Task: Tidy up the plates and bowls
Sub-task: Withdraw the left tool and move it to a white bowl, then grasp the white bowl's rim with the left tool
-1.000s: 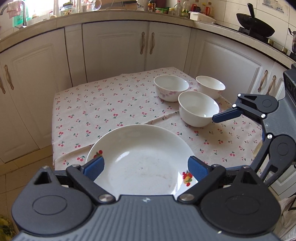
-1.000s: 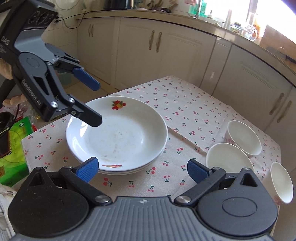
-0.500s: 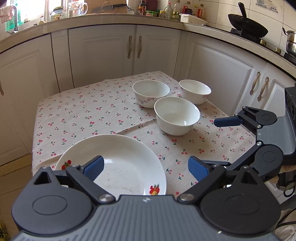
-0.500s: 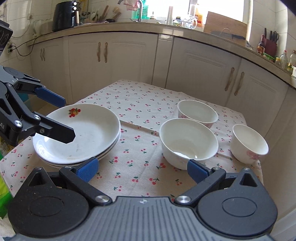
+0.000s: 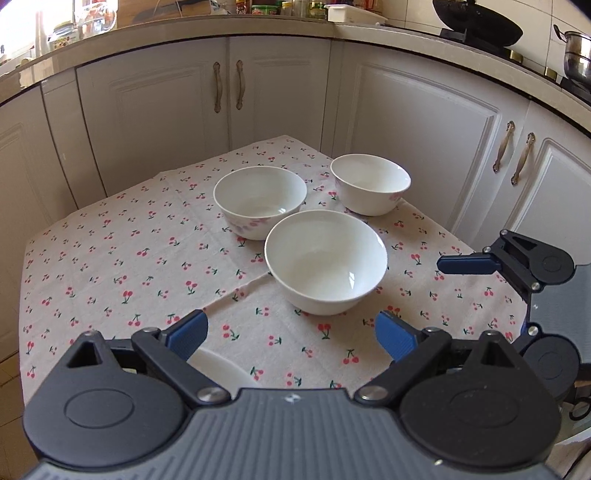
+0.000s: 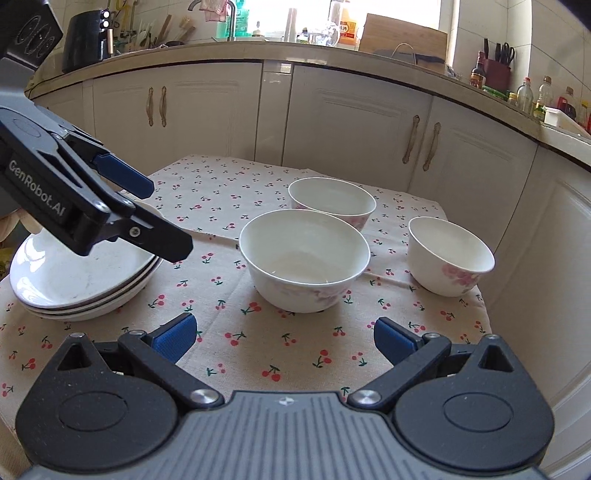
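Three white bowls stand on the cherry-print tablecloth (image 5: 110,258): a near one (image 5: 325,261) (image 6: 303,258), a far one with pink flowers (image 5: 260,201) (image 6: 331,201), and a right one (image 5: 370,183) (image 6: 450,254). A stack of white plates (image 6: 74,280) sits at the table's left front; only its rim (image 5: 218,365) shows in the left wrist view. My left gripper (image 5: 291,332) is open and empty, above the plate stack's right edge (image 6: 162,218). My right gripper (image 6: 282,338) is open and empty, in front of the near bowl; it also shows in the left wrist view (image 5: 465,264).
White kitchen cabinets (image 5: 280,96) wrap around the table's far and right sides. The counter holds bottles, a cutting board (image 6: 402,35), a black wok (image 5: 476,22) and a steel pot (image 5: 576,51). The table's right edge (image 6: 484,314) lies close to the right bowl.
Both grippers have swung rightward, from the plate stack towards the bowls. The near bowl now sits centred ahead of each gripper. Both stayed open and empty.
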`<state>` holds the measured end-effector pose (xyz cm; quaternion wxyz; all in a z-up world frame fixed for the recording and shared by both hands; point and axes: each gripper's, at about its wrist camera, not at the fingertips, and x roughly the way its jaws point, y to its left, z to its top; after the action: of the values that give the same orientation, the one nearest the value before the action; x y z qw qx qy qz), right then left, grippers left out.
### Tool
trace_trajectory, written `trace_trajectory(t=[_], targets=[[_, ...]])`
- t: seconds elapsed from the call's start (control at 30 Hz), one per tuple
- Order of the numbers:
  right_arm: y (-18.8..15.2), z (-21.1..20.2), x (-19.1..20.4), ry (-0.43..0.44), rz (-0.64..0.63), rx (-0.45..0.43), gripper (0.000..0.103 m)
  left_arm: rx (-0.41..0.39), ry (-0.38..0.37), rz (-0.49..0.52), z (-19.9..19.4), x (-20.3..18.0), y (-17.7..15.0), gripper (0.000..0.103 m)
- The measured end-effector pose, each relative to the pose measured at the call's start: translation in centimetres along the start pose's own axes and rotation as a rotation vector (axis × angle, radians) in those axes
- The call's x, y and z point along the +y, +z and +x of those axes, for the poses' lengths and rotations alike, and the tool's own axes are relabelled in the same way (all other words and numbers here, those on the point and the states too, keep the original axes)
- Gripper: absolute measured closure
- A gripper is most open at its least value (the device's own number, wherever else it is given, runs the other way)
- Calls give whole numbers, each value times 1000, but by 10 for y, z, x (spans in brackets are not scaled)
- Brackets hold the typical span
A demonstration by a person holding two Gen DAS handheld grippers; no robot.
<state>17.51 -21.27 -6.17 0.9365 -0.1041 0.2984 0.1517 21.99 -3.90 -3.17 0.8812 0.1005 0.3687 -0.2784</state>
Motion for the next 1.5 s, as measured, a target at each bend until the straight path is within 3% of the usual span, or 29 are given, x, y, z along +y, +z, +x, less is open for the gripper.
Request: trace_trajectory(t=[0.37, 0.57, 0.83, 1.5], targets=[[8, 38, -12, 5, -2, 24, 0, 47, -56, 16, 56, 0, 29, 8], [10, 50, -16, 16, 8, 30, 5, 67, -71, -28, 75, 8, 37, 20], [12, 56, -15, 13, -16, 30, 17, 70, -88, -26, 84, 10, 44, 24], [18, 53, -15, 29, -46, 0, 19, 76, -134, -2, 93, 8, 45, 31]])
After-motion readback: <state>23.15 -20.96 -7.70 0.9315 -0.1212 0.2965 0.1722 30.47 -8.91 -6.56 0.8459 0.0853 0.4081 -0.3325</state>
